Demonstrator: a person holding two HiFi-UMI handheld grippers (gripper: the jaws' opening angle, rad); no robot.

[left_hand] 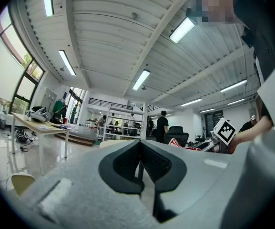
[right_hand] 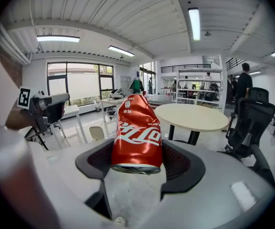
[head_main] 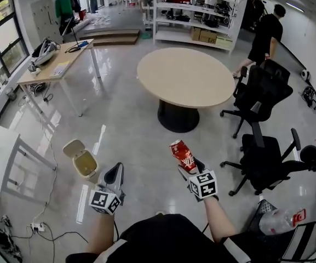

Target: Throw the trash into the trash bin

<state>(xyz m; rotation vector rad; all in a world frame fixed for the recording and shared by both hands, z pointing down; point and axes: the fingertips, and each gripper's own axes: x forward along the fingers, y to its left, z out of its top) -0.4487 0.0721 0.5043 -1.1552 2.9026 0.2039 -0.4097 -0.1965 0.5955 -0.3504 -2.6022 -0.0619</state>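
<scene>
The crushed red cola can [head_main: 183, 156] is clamped by its sides in the right gripper [head_main: 189, 167], ready for release over the open-lidded trash bin [head_main: 95, 167] well apart at left, while the unneeded left gripper [head_main: 114, 178] is closed on nothing.

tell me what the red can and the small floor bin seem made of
The red can: thin metal, probably aluminium, glossy printed skin; its crumpled top and bare silvery bottom rim suggest so. The small floor bin: likely plastic, smooth cream, matt-looking; moulded flip lid.
</scene>
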